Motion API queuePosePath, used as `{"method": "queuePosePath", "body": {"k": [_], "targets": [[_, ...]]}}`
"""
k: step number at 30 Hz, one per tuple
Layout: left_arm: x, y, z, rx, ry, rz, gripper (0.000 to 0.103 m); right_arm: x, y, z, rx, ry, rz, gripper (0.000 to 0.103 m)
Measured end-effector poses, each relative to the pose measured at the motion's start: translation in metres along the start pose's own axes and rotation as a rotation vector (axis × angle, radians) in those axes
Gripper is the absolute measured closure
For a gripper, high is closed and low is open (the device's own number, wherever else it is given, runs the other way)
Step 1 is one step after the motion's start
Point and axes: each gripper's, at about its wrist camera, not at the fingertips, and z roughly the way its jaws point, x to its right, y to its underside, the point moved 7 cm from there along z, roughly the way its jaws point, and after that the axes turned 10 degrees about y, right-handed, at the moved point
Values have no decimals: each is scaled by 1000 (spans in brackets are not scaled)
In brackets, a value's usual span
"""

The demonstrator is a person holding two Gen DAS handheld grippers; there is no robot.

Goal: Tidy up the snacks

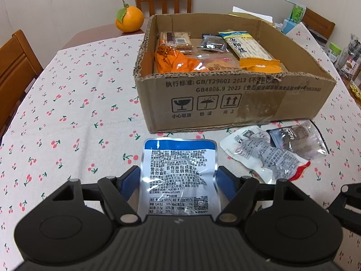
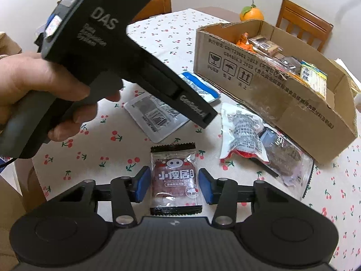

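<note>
Snacks lie loose beside the brown cardboard box (image 1: 237,103), waiting to join those inside. My left gripper (image 1: 178,180) is half spread, pinching the silver-blue foil pouch (image 1: 179,174). My right gripper (image 2: 174,184) is narrowed onto the clear pork-jerky packet (image 2: 174,178), pads touching its sides

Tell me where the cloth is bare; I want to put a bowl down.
Free: the cherry-print tablecloth left of the brown cardboard box, toward the orange fruit. Crowded: in front of the box, with the blue-and-silver pouch and crumpled wrappers.
</note>
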Motion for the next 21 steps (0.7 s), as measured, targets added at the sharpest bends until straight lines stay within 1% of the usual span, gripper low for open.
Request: {"method": "queuePosePath", "body": {"k": [2, 4, 14, 16, 18, 19, 21], "targets": [[0, 1, 0, -3, -6, -7, 22, 1, 0, 0, -4, -1, 3, 51], [0, 1, 1, 1, -11, -13, 21, 1, 0, 0, -2, 1, 6, 51], [2, 3, -1, -8, -3, -7, 21, 1, 1, 0, -1, 12, 13, 52], [3, 3, -1, -9, 2, -8, 23, 1, 1, -2, -3, 16, 15, 52], [4, 3, -2, -10, 7, -2, 28, 4, 1, -4, 0, 19, 25, 52], [5, 2, -3, -9, 11, 2, 32, 5, 0, -6, -1, 17, 33, 52], [5, 2, -3, -12, 11, 7, 33, 8, -1, -9, 2, 20, 46, 52]]}}
